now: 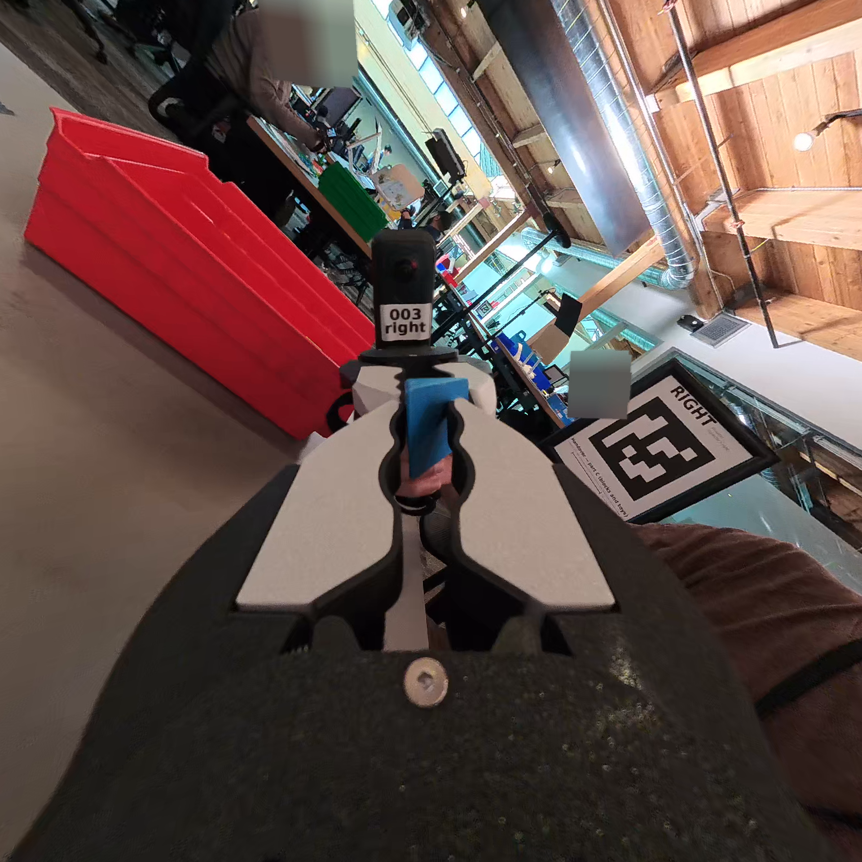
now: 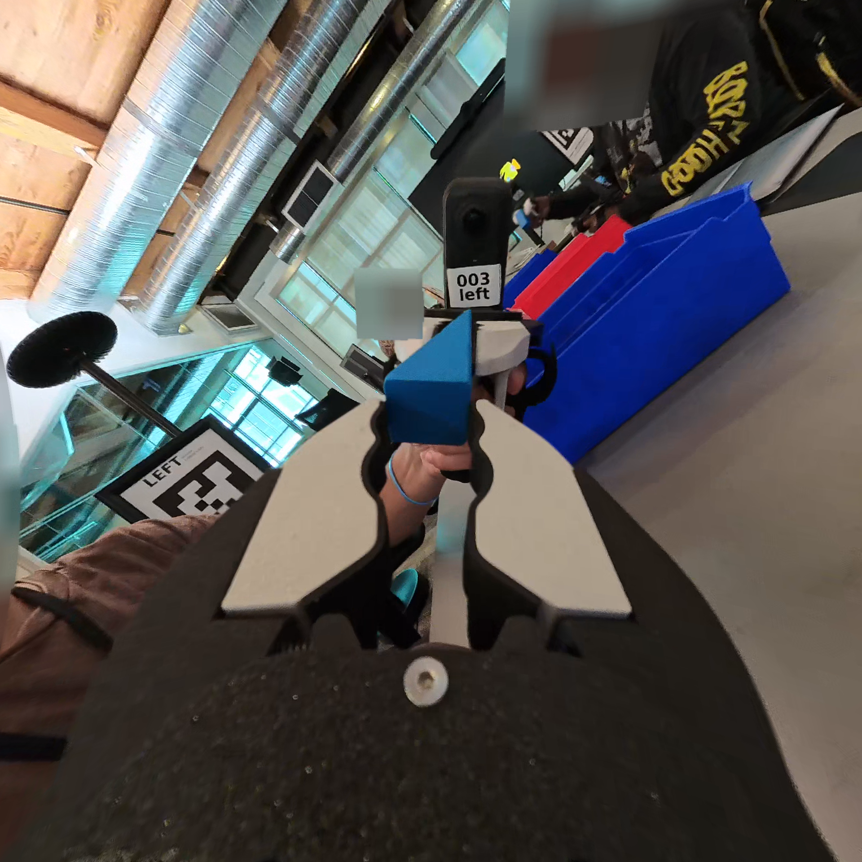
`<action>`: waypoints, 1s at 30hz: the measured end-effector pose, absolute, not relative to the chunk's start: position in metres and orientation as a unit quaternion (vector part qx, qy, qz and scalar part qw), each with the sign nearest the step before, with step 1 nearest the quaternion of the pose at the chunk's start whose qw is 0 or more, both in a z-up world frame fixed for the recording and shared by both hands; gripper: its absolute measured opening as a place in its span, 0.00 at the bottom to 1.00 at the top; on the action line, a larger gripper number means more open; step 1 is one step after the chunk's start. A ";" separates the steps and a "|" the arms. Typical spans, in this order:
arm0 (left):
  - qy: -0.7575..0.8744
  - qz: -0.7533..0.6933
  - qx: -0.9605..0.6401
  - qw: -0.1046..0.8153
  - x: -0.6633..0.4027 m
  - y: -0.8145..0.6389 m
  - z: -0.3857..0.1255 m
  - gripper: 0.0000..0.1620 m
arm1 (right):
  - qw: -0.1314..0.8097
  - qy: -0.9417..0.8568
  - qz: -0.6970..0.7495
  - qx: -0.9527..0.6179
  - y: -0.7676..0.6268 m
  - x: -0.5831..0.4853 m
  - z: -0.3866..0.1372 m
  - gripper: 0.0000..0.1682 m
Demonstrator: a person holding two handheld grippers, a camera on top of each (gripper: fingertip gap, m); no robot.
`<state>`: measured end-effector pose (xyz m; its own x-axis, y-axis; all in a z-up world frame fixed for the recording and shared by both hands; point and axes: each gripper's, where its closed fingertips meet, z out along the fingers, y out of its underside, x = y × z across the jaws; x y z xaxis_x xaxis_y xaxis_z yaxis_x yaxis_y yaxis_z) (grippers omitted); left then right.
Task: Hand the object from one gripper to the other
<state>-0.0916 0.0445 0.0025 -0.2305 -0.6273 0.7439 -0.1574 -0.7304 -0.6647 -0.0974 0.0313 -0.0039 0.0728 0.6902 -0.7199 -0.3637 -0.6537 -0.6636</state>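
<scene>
A blue wedge-shaped block [image 1: 427,420] is held in the air between the two grippers, which face each other tip to tip. My left gripper [image 1: 428,415] has its grey fingers closed on the block's near end. The right gripper's white fingers [image 1: 483,392] sit on either side of the block's far end. In the right wrist view the block [image 2: 429,396] fills the gap between the fingertips of my right gripper [image 2: 429,415]. One white finger [image 2: 501,347] of the left gripper shows behind it; the other is hidden by the block.
Stacked red bins [image 1: 163,242] stand on the grey table [image 1: 70,420] to the left. Blue bins [image 2: 676,326] and a red bin [image 2: 573,266] stand to the right. A framed marker sign stands behind each gripper, one in the left wrist view [image 1: 653,448] and one in the right wrist view [image 2: 186,485]. People work at tables behind.
</scene>
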 end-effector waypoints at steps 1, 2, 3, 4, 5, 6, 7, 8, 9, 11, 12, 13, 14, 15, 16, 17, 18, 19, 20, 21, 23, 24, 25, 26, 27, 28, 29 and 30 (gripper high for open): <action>0.331 -0.712 -0.598 0.162 -0.092 0.043 0.001 0.10 | 0.393 -0.136 0.663 -0.623 0.031 -0.097 -0.005 0.19; 0.335 -0.709 -0.599 0.164 -0.092 0.042 0.000 0.10 | 0.397 -0.140 0.652 -0.630 0.031 -0.095 -0.005 0.19; 0.336 -0.705 -0.601 0.169 -0.093 0.042 -0.001 0.10 | 0.407 -0.144 0.640 -0.635 0.030 -0.094 -0.004 0.19; 0.334 -0.702 -0.604 0.174 -0.095 0.042 -0.001 0.10 | 0.414 -0.152 0.630 -0.640 0.029 -0.093 -0.003 0.19; 0.329 -0.698 -0.610 0.182 -0.098 0.042 -0.001 0.15 | 0.421 -0.159 0.618 -0.644 0.027 -0.091 0.000 0.19; 0.324 -0.692 -0.616 0.192 -0.102 0.043 -0.001 0.23 | 0.429 -0.166 0.605 -0.650 0.026 -0.088 0.003 0.19; 0.327 -0.684 -0.620 0.201 -0.107 0.041 -0.001 0.31 | 0.439 -0.174 0.590 -0.655 0.024 -0.083 0.008 0.19; 0.340 -0.673 -0.622 0.212 -0.114 0.036 -0.003 0.35 | 0.451 -0.182 0.577 -0.656 0.021 -0.076 0.016 0.19; 0.354 -0.660 -0.624 0.223 -0.122 0.029 -0.006 0.34 | 0.470 -0.186 0.562 -0.655 0.019 -0.067 0.027 0.19; 0.377 -0.643 -0.628 0.225 -0.138 0.005 -0.015 0.34 | 0.513 -0.197 0.508 -0.663 0.014 -0.040 0.049 0.19; 0.385 -0.636 -0.630 0.224 -0.147 -0.011 -0.022 0.32 | 0.537 -0.211 0.459 -0.675 0.012 -0.024 0.057 0.19; 0.392 -0.627 -0.634 0.224 -0.156 -0.027 -0.029 0.31 | 0.558 -0.229 0.389 -0.696 0.011 -0.004 0.061 0.19; 0.402 -0.614 -0.642 0.222 -0.165 -0.044 -0.039 0.30 | 0.576 -0.243 0.306 -0.718 0.013 0.020 0.062 0.19; 0.417 -0.597 -0.649 0.220 -0.173 -0.062 -0.049 0.30 | 0.585 -0.251 0.220 -0.739 0.016 0.047 0.061 0.19; 0.434 -0.579 -0.654 0.222 -0.182 -0.078 -0.058 0.30 | 0.582 -0.259 0.133 -0.759 0.020 0.075 0.058 0.19; 0.446 -0.562 -0.658 0.229 -0.190 -0.091 -0.066 0.30 | 0.566 -0.276 0.052 -0.775 0.025 0.102 0.052 0.19; 0.452 -0.546 -0.663 0.240 -0.198 -0.102 -0.074 0.29 | 0.542 -0.301 -0.018 -0.785 0.032 0.127 0.043 0.19; 0.455 -0.533 -0.668 0.250 -0.205 -0.110 -0.080 0.29 | 0.511 -0.330 -0.076 -0.790 0.041 0.148 0.031 0.19; 0.454 -0.525 -0.673 0.255 -0.211 -0.117 -0.086 0.29 | 0.479 -0.359 -0.113 -0.793 0.049 0.166 0.016 0.19; 0.453 -0.521 -0.677 0.255 -0.216 -0.123 -0.091 0.29 | 0.447 -0.382 -0.135 -0.797 0.059 0.181 -0.001 0.19; 0.456 -0.517 -0.679 0.255 -0.221 -0.130 -0.095 0.29 | 0.390 -0.422 -0.156 -0.803 0.075 0.204 -0.036 0.19; 0.453 -0.518 -0.678 0.258 -0.222 -0.131 -0.094 0.29 | 0.365 -0.445 -0.169 -0.800 0.083 0.213 -0.053 0.19; 0.451 -0.523 -0.676 0.258 -0.222 -0.131 -0.092 0.28 | 0.341 -0.468 -0.183 -0.794 0.090 0.220 -0.068 0.19; 0.450 -0.528 -0.673 0.256 -0.222 -0.132 -0.091 0.28 | 0.324 -0.488 -0.192 -0.788 0.096 0.225 -0.082 0.19; 0.449 -0.532 -0.671 0.254 -0.221 -0.131 -0.091 0.28 | 0.307 -0.506 -0.194 -0.783 0.102 0.226 -0.095 0.19; 0.448 -0.534 -0.671 0.253 -0.221 -0.130 -0.091 0.28 | 0.288 -0.523 -0.195 -0.778 0.107 0.225 -0.109 0.19; 0.446 -0.535 -0.672 0.253 -0.220 -0.128 -0.092 0.28 | 0.268 -0.540 -0.205 -0.771 0.111 0.226 -0.121 0.19; 0.445 -0.536 -0.673 0.250 -0.221 -0.127 -0.093 0.28 | 0.248 -0.556 -0.219 -0.763 0.116 0.227 -0.131 0.19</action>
<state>-0.2206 -0.1271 -0.0930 0.0297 -0.8665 0.4982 -0.3303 -0.4790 -0.8133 0.2272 0.1165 -0.1310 0.2864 0.7393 0.6095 0.9563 -0.2592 -0.1350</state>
